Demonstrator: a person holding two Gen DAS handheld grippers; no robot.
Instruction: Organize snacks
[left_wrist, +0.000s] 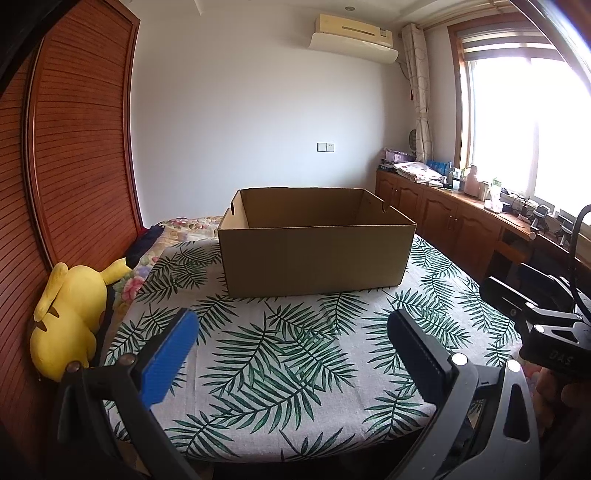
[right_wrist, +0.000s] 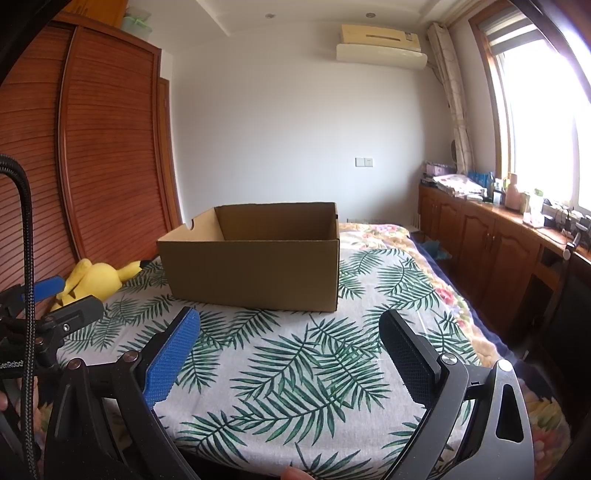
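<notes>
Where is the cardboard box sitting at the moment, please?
The cardboard box stands open on the leaf-print cloth, centred ahead in the left wrist view and slightly left in the right wrist view, with the yellow plush toy off to its left.

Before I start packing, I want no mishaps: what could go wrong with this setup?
The cardboard box sits on a leaf-print cloth over soft bedding, so it may tip or slide when loaded. No snacks are in view, so both open hand-held grippers, left and right, must search. They hang close together and could collide.
</notes>
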